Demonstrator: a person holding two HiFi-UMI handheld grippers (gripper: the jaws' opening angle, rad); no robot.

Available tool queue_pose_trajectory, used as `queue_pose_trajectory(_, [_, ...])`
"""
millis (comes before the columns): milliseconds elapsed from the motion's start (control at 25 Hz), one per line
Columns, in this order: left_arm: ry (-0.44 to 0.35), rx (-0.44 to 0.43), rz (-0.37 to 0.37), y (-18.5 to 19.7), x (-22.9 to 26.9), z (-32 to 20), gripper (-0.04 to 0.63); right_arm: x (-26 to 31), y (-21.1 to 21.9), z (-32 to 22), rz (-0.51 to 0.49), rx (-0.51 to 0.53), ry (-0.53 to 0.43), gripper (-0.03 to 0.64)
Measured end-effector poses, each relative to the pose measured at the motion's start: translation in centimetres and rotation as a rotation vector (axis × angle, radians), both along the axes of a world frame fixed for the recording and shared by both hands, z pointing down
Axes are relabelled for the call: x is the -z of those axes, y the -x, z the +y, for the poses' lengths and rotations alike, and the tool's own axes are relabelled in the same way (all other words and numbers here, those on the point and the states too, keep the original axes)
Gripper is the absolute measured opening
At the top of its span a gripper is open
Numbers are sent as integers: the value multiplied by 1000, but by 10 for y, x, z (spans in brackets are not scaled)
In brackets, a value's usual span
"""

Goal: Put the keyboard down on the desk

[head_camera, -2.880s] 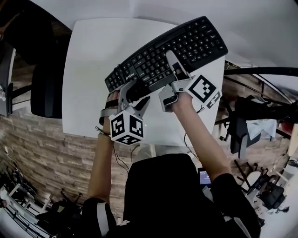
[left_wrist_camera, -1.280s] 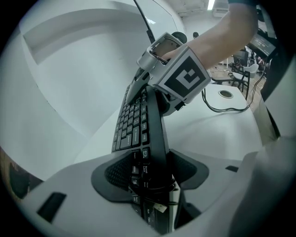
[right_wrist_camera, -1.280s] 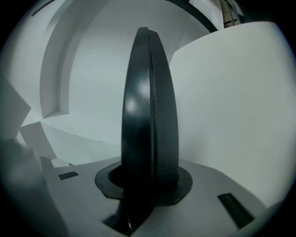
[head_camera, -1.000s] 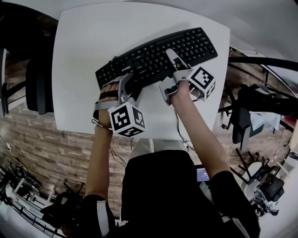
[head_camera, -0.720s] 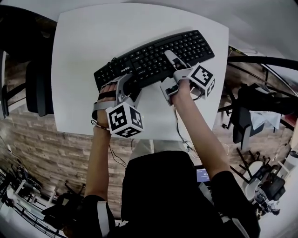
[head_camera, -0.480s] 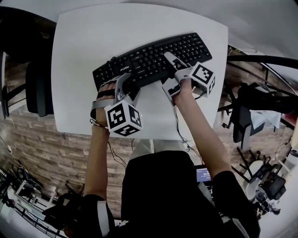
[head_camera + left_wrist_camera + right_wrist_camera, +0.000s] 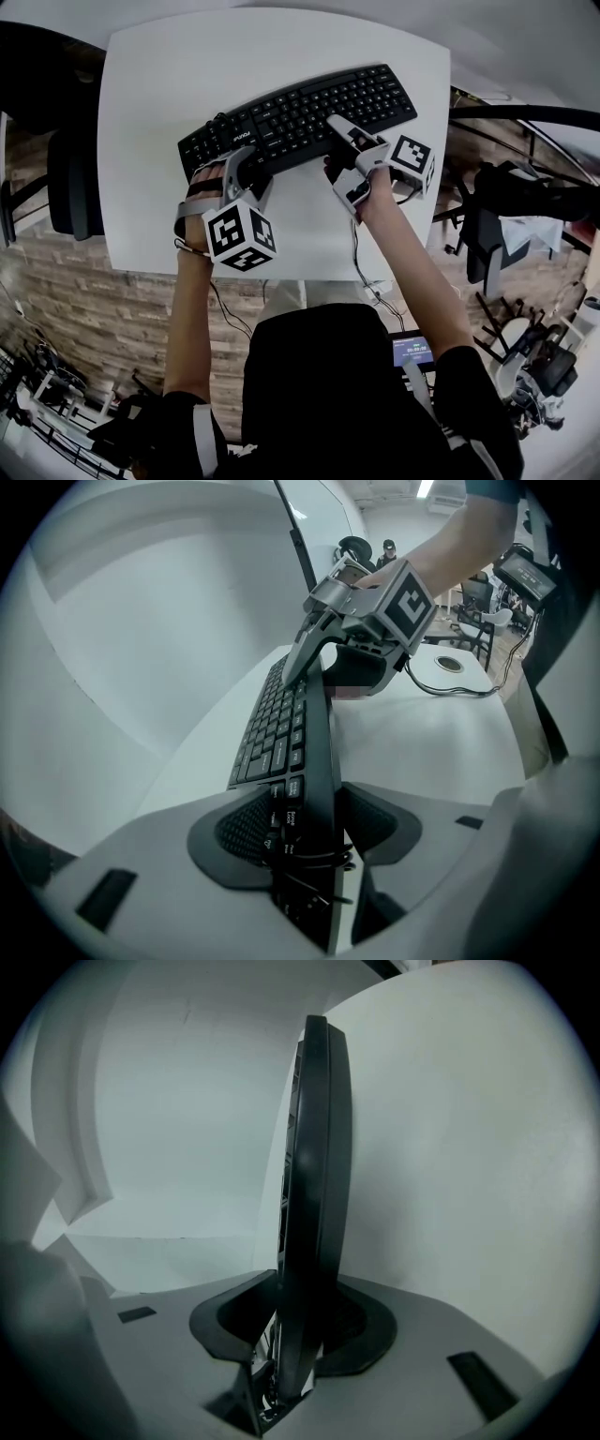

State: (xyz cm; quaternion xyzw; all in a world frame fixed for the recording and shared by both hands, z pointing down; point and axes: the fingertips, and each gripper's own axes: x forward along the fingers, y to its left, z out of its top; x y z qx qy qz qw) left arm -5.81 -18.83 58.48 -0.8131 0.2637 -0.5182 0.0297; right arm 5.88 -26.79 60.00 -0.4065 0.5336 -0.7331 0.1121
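Observation:
The black keyboard (image 7: 300, 111) lies slanted across the white desk (image 7: 159, 84), its long front edge toward me. My left gripper (image 7: 246, 176) is shut on the keyboard's left front corner; in the left gripper view both pads press the keyboard (image 7: 281, 733) inside the left gripper (image 7: 307, 823). My right gripper (image 7: 344, 161) straddles the front edge right of the middle. In the right gripper view the keyboard (image 7: 314, 1147) stands edge-on between the jaws of the right gripper (image 7: 295, 1321), which are opening, with thin gaps at the pads. The desk (image 7: 469, 1147) lies just under the keyboard.
A dark office chair (image 7: 70, 178) stands left of the desk, and more dark chairs (image 7: 506, 216) to the right. A cable (image 7: 361, 267) trails from the right gripper over the desk's near edge. The floor (image 7: 112, 319) has a brick pattern. A small lit screen (image 7: 412, 352) shows at my waist.
The keyboard and both grippers have drifted left and slightly nearer over the desk, and the keyboard has settled flatter. The right gripper's fingers stand a little wider apart.

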Motion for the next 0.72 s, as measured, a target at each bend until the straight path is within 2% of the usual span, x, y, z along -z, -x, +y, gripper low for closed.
queue_pose_trajectory(520, [6,-51,-15,-4,-10,3,241,9,-18,38,34,174,2,153])
queue_pose_trajectory(720, [20,-59,-13,-1,-11,1,241,22,-12,57,19,343,-21,152])
